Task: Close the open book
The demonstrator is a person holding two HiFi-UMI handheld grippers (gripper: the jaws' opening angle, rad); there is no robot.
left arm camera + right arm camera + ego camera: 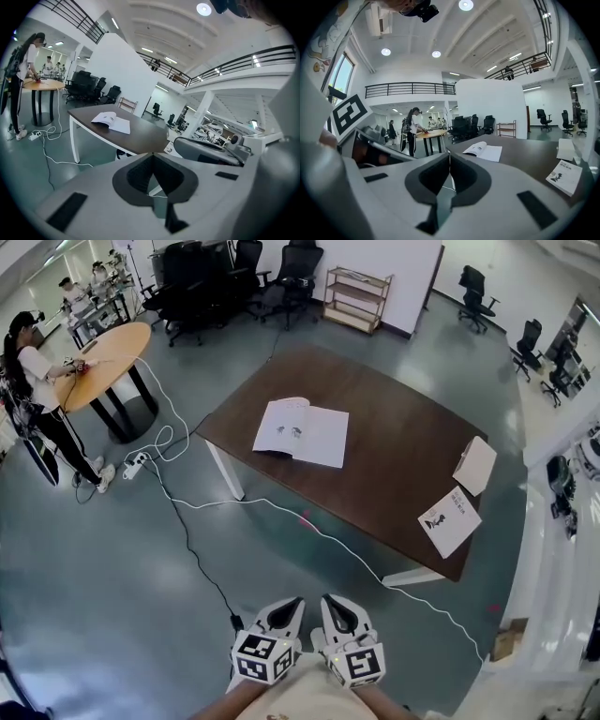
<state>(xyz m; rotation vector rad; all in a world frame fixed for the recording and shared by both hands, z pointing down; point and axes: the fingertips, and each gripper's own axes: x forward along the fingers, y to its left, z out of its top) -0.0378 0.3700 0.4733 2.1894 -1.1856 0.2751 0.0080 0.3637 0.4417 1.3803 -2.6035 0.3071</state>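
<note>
An open white book point(302, 431) lies flat on the dark brown table point(394, 460), toward its far left part. It also shows as the open book point(111, 123) in the left gripper view and the open book point(484, 150) in the right gripper view. My left gripper point(287, 608) and right gripper point(336, 607) hang side by side at the bottom of the head view, well short of the table, above the floor. Both have their jaws together with nothing between them. The left gripper point(152, 153) and right gripper point(448, 152) each point toward the table.
Two closed booklets lie at the table's right end: one point(450, 520) at the near corner, one point(475, 465) behind it. A white cable point(281, 507) snakes over the floor before the table. A person point(37, 399) stands at a round wooden table point(103, 357) far left. Office chairs point(234, 277) stand behind.
</note>
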